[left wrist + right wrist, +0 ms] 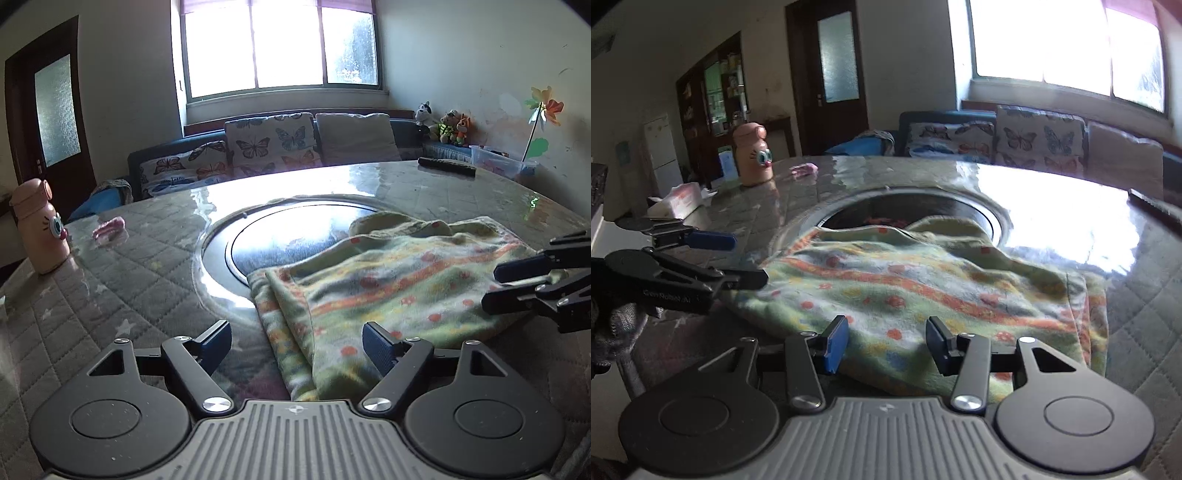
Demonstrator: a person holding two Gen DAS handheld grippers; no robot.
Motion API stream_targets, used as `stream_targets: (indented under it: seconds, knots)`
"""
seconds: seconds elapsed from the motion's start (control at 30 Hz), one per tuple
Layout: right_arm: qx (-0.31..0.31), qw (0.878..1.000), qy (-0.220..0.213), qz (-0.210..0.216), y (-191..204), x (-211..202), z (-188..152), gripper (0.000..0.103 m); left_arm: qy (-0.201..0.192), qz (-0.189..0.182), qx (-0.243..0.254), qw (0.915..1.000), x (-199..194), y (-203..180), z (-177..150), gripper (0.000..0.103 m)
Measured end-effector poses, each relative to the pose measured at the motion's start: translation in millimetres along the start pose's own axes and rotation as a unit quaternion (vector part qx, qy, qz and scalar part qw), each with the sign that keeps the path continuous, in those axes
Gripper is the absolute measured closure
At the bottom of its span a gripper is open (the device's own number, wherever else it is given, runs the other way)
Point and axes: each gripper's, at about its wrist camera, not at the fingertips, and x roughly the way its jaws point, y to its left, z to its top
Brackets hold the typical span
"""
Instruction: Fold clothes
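1. I see the garment [388,280] lying partly folded at centre frame on the counter [110,288], overlapping the dark round inset [280,236].
2. Left gripper [295,345]: fingers apart, clamping nothing.
3. Right gripper [884,345]: fingers apart, empty.
4. Remaining, in my judgement: further folds.

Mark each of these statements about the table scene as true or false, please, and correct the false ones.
1. The green flowery fleece garment lies partly over the round black glass disc in the quilted table. True.
2. The left tongs are clamped on the garment. False: they stand open, pads apart.
3. A pink cartoon-faced bottle stands upright on the table. True.
4. The right tongs hold the bottle. False: they are open over the garment, gripping nothing.
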Motion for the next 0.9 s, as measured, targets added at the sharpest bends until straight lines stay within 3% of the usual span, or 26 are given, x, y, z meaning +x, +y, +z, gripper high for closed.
stream_targets:
  seconds: [0.23,0.6,0.9]
  knots:
    - [0.03,1.0,-0.002,0.002,-19.1,-1.8,5.6,0.055,0.017,0.023,0.003,0.9996,18.6,9.2,3.7,0.023]
    - [0.071,0.995,0.012,-0.064,-83.5,27.9,19.9,0.055,0.031,0.052,-0.006,0.9982,40.1,26.8,9.3,0.021]
    - [0.086,0.995,0.007,-0.055,-97.5,38.0,35.4,0.059,0.031,0.054,-0.009,0.998,44.1,30.7,17.1,0.02]
